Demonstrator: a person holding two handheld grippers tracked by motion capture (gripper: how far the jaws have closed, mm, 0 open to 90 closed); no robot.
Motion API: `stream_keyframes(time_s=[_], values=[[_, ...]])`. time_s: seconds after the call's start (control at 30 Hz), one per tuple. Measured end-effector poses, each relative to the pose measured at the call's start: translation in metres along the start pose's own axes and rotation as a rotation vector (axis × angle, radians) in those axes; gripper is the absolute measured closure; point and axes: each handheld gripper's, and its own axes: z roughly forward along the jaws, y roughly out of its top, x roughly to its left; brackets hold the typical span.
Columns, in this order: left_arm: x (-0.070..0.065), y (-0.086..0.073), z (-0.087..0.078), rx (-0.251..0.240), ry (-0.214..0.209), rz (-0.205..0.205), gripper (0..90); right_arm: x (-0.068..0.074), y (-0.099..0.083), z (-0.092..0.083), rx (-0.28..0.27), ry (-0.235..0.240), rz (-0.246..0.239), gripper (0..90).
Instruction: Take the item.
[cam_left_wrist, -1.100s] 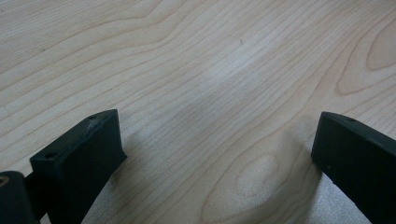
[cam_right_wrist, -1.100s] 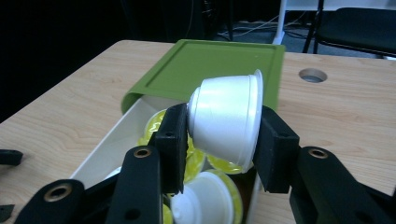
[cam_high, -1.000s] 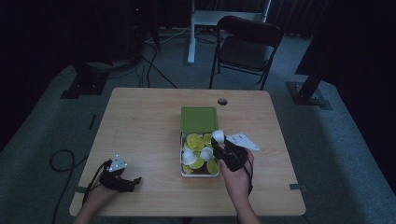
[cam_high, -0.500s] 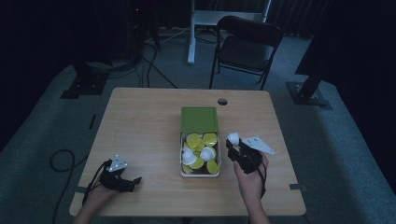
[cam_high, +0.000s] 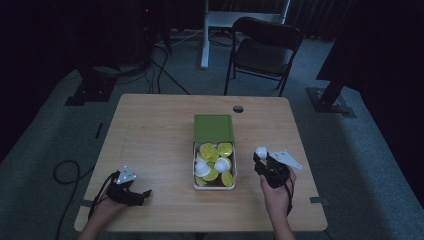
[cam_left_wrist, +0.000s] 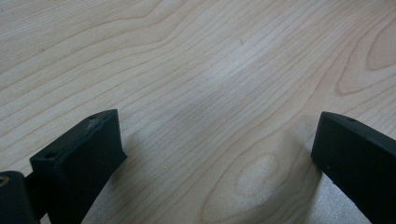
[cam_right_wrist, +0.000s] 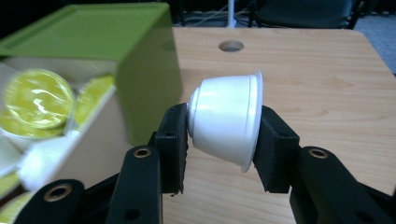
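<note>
The right claw (cam_right_wrist: 223, 140) is clamped on a small white plastic coffee capsule (cam_right_wrist: 227, 120), one pad on its narrow base and the other against its flanged rim, so the cup lies sideways between the jaws and above the pale wooden desk (cam_right_wrist: 317, 84). In the high view the same white capsule (cam_high: 261, 151) sits at the tip of the right claw (cam_high: 263, 161), just to the right of the open cardboard box with its green lid folded back (cam_high: 213, 129), where yellow-foiled and white capsules (cam_high: 214, 164) are piled.

The grip looks like the weak point. The capsule is tapered and smooth, and it sits tilted in the pads, so a jolt or a quick turn of the wrist could let it squirt out and roll across the desk, perhaps off the near edge beside the claw. Squeezing harder could dent the thin wall. Swinging back towards the box risks clipping its raised wall and shifting it.

The left claw (cam_left_wrist: 219, 154) stands open with nothing between its jaws, low over bare wood well to the left of the box.
</note>
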Motion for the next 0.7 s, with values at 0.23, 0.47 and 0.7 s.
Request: stream_keyframes(time_s=[0.23,0.47,0.7], values=[[0.000,0.000,0.000,0.000,0.000,0.000,2.0,-0.015,-0.010,0.004,0.017,-0.034,0.014,58.6],[0.000,0.000,0.000,0.000,0.000,0.000,2.0,-0.026,-0.022,0.012,0.040,-0.062,0.020,58.6],[0.000,0.000,0.000,0.000,0.000,0.000,2.1,-0.032,-0.029,0.019,0.056,-0.070,0.010,58.6]])
